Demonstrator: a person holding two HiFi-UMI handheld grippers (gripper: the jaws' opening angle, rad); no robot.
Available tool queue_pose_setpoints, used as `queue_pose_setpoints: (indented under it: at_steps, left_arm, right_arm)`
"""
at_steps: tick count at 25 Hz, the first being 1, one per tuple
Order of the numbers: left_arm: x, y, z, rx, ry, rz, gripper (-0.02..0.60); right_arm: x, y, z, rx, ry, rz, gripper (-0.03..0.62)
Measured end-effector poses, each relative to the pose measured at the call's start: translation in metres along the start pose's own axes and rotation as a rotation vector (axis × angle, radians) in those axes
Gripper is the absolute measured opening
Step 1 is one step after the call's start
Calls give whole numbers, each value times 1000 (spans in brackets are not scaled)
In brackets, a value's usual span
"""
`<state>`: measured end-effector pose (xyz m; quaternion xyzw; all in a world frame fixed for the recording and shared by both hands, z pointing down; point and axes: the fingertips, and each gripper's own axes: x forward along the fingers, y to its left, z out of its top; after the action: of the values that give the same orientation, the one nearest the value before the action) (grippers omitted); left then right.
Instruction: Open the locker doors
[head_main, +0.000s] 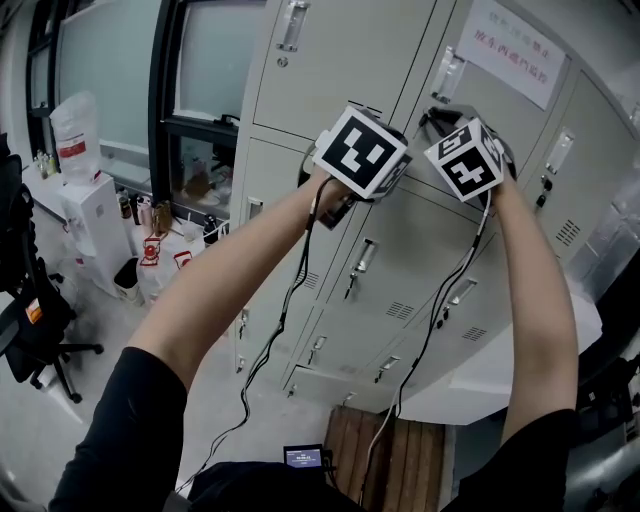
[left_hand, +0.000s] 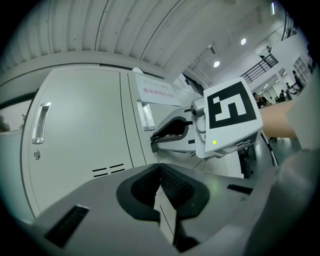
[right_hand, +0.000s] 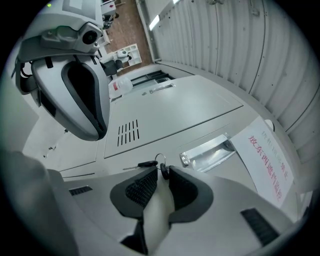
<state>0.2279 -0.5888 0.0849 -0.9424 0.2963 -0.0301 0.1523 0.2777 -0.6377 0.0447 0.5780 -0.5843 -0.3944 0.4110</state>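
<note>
At the locker door (right_hand: 175, 107), right gripper (right_hand: 160, 173) nips the key (right_hand: 163, 171) in narrow jaws; left gripper (left_hand: 160, 169) closed, empty.

The left gripper (left_hand: 160, 170) is seen with its two black pads brought together at the tips, nothing caught between them, before a pale grey locker door (left_hand: 80, 130). A chrome handle (left_hand: 41, 122) and two vent slots (left_hand: 108, 171) are carried on that door. On the neighbouring door (left_hand: 131, 131) a paper notice (left_hand: 159, 93) is posted, and the right gripper (left_hand: 155, 141), topped by its marker cube (left_hand: 231, 112), is set just below a second handle (left_hand: 145, 115).
</note>
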Motion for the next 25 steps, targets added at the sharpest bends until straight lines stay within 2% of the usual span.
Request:
queue_pose_setpoints:
  at_steps: [2, 3, 10, 13, 17, 20, 23, 25]
  left_arm:
    - [-1, -1, 1, -1, -1, -2, 18]
    - [-2, -1, 1, -2, -2, -3, 18]
    - [-6, -2, 4, 4, -4, 16, 18]
    - [-5, -1, 7, -5, -2, 41, 18]
    - [1, -6, 15, -6, -1, 70, 18]
    - [1, -10, 19, 10, 5, 87, 18]
    - [1, -8, 21, 23, 9, 106, 18]
    - [4, -4, 21, 34, 11, 117, 18]
  right_arm:
    - [-1, 3, -1, -2, 14, 24, 122]
    - [-2, 4, -1, -4, 19, 29, 129]
    - [-19, -4, -3, -47, 16, 20, 129]
    - [-29, -11, -4, -17, -3, 20, 129]
    - [-40, -17, -5, 46, -37, 64, 129]
    - [-46, -14, -14, 9, -27, 121, 129]
    - [-49, -21, -21, -19, -27, 120, 129]
    - [-46, -28, -18, 40, -51, 120, 129]
